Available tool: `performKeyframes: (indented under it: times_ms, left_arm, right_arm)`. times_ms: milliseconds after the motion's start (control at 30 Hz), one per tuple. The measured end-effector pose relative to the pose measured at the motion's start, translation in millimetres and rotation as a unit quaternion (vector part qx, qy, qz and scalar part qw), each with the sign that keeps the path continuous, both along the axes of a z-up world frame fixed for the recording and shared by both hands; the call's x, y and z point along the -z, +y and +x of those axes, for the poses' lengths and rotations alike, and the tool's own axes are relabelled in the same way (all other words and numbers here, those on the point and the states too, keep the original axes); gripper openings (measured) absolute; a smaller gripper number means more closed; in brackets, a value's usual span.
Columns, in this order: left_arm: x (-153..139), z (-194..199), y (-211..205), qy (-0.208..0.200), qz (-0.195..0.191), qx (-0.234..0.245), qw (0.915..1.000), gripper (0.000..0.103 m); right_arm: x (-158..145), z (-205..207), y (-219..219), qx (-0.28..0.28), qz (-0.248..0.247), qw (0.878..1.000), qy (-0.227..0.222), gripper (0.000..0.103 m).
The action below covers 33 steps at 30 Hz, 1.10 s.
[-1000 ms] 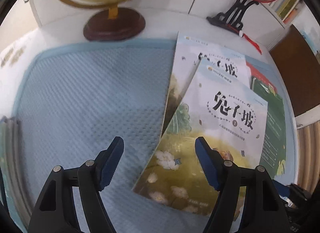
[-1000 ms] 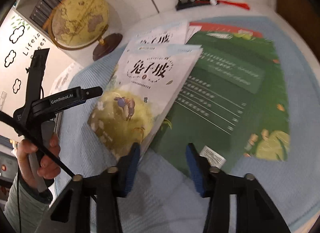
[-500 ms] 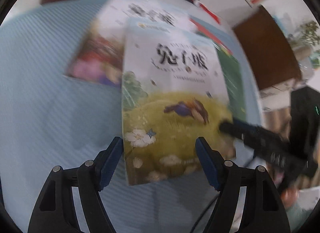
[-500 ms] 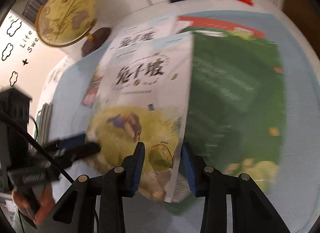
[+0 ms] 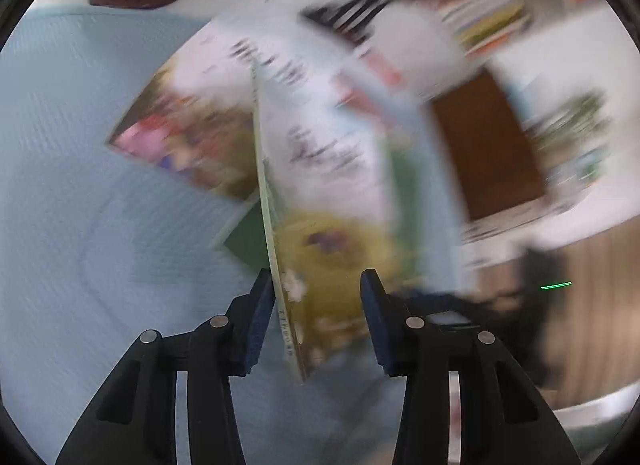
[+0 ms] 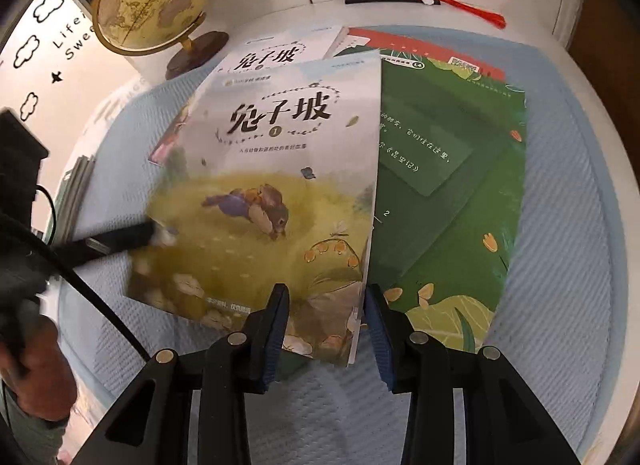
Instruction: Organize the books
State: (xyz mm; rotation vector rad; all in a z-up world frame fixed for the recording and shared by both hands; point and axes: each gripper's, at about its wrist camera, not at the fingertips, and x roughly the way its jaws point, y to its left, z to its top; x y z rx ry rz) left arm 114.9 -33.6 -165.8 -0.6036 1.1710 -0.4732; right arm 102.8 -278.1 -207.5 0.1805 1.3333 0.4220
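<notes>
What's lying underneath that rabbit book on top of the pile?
Under the rabbit book lie a green book to its right, a second copy of the same title behind, and a red-edged book. How far they reach beneath it is hidden.

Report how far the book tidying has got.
Done: nothing squared up; the books lie fanned on the blue mat. In hand: the top rabbit book has its near corner between the jaws of the right gripper, and its side edge between the jaws of the left gripper, which have just been closing; grip unclear. Left: align it with the green book, red book and second white book.
</notes>
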Motion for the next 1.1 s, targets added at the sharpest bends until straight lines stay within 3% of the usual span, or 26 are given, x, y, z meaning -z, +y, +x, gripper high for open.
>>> performKeyframes:
  times_ms: [67,167,300,367,433,533,667,800,833,900,967,1000,1100]
  left_arm:
    - [-9,1,-4,-0.015,-0.029,0.013,0.9994,0.040]
    - [7,10,-25,0.008,0.048,0.025,0.9985,0.040]
    - [32,18,-43,0.035,0.068,0.019,0.9969,0.012]
    - [37,22,-49,0.039,0.063,0.013,0.9972,0.012]
    - [40,30,-49,0.047,0.028,0.006,0.9985,0.012]
    - [35,30,-43,0.055,-0.071,-0.015,0.9959,0.012]
    - [24,35,-31,0.058,-0.167,-0.026,0.9839,0.012]
    - [26,38,-30,0.067,-0.191,-0.033,0.9787,0.012]
    - [28,37,-28,0.072,-0.193,-0.033,0.9781,0.012]
    - [31,35,-27,0.084,-0.177,-0.034,0.9800,0.012]
    - [33,31,-25,0.094,-0.146,-0.032,0.9843,0.012]
    - [34,30,-26,0.098,-0.120,-0.031,0.9874,0.013]
    - [32,26,-33,0.086,-0.041,-0.027,0.9951,0.016]
  right_arm:
    - [3,2,-9,0.005,0.030,0.999,0.011,0.039]
    - [8,5,-23,0.025,0.072,0.997,0.031,0.039]
    - [13,4,-31,0.044,0.079,0.995,0.043,0.039]
    - [14,1,-33,0.048,0.084,0.994,0.048,0.039]
    - [13,2,-34,0.048,0.085,0.994,0.057,0.039]
    - [8,10,-41,0.060,0.113,0.989,0.074,0.042]
    - [9,16,-67,0.105,0.239,0.960,0.098,0.057]
    - [30,24,-79,0.148,0.339,0.920,0.131,0.057]
    - [36,27,-78,0.155,0.361,0.910,0.134,0.055]
    - [40,31,-76,0.163,0.375,0.903,0.134,0.040]
    - [38,34,-68,0.163,0.358,0.911,0.126,0.026]
    - [33,33,-64,0.157,0.348,0.917,0.118,0.025]
    - [14,32,-49,0.123,0.270,0.952,0.080,0.020]
